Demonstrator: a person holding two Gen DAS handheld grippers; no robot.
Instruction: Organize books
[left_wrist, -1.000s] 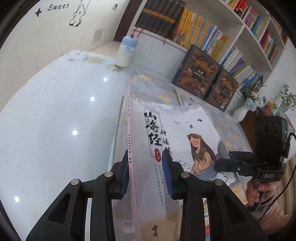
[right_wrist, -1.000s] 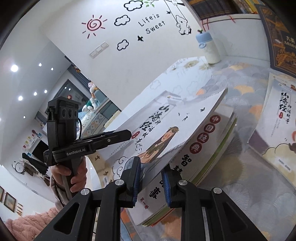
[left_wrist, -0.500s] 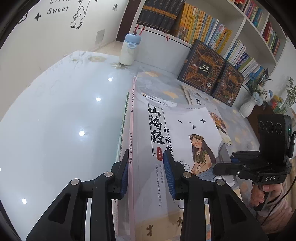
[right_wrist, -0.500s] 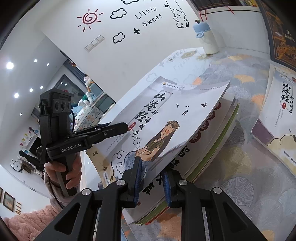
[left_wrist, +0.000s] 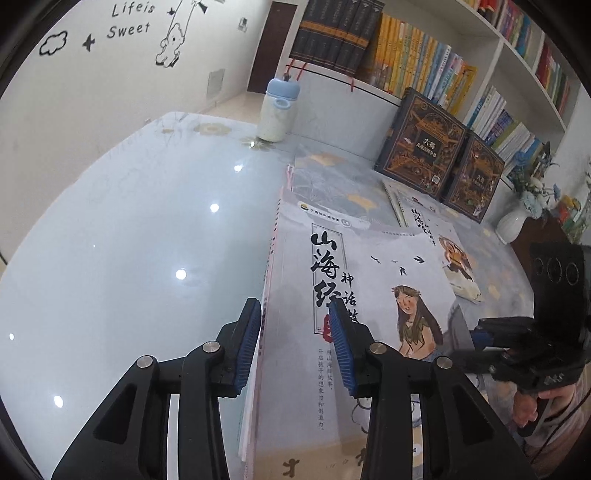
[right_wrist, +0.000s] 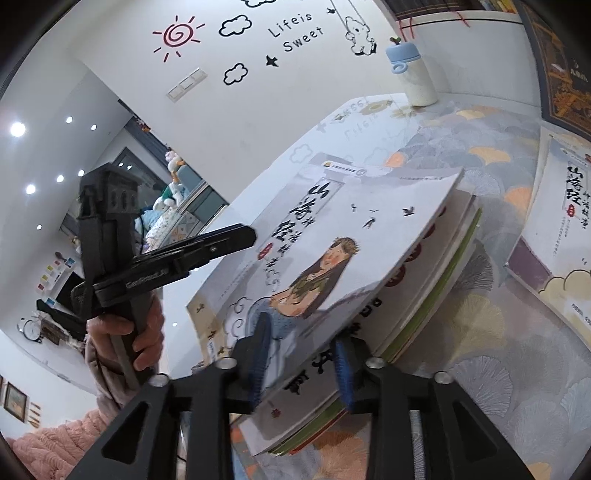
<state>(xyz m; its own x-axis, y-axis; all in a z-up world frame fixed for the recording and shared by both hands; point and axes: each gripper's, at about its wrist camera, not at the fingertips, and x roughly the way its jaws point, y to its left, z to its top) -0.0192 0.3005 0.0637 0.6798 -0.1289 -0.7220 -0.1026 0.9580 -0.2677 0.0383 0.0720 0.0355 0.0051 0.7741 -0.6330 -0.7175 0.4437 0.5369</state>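
A grey-white picture book (left_wrist: 369, 280) with a long-haired girl on its cover tops a stack of books (right_wrist: 454, 258) on the table. My left gripper (left_wrist: 295, 347) straddles the book's spine edge. One blue pad is outside the edge, the other over the cover, and its jaws are opening. My right gripper (right_wrist: 301, 354) is at the opposite side with the book's raised edge between its pads. Its jaws are also opening and stand wider than the book is thick. Each gripper shows in the other's view: the left gripper (right_wrist: 251, 234), the right gripper (left_wrist: 472, 332).
A second book of the same series (left_wrist: 439, 251) lies flat to the right. Two dark boxed volumes (left_wrist: 424, 144) lean against the bookshelf (left_wrist: 424, 55). A blue-capped bottle (left_wrist: 277, 110) stands at the back and a white vase (left_wrist: 513, 225) at the right. Glossy table (left_wrist: 129, 240) spreads left.
The right gripper's jaws have spread apart around the top book's edge. The book has sunk closer to the stack. The left gripper's gap has hardly changed and its view has tipped upward.
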